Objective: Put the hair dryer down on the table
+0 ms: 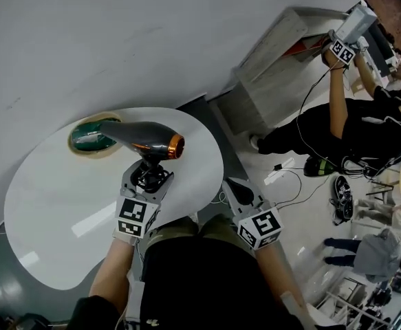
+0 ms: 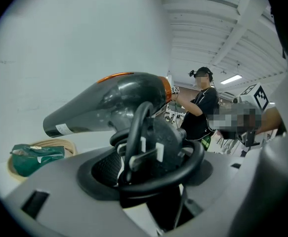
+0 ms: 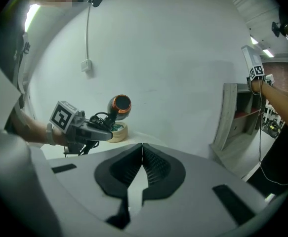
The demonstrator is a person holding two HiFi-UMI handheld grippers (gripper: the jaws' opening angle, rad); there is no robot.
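A dark grey hair dryer (image 1: pixel 145 137) with an orange ring at its rear is held above the white round table (image 1: pixel 62 198). My left gripper (image 1: pixel 148 177) is shut on its handle, where the black cord and plug are wound up. In the left gripper view the dryer (image 2: pixel 114 100) stands over the jaws (image 2: pixel 144 154), with its nozzle pointing left. The right gripper view shows the dryer (image 3: pixel 119 105) end-on above the left gripper (image 3: pixel 79 130). My right gripper (image 1: pixel 240 192) hovers off the table's near right edge. Its jaws (image 3: pixel 142 157) are shut and hold nothing.
A tan round holder with a green packet (image 1: pixel 93 136) lies on the table's far side, under the dryer's nozzle. A grey shelf unit (image 1: pixel 283 47) stands against the wall at the right. Another person (image 1: pixel 365 122) with a gripper, cables and shoes occupy the floor at the right.
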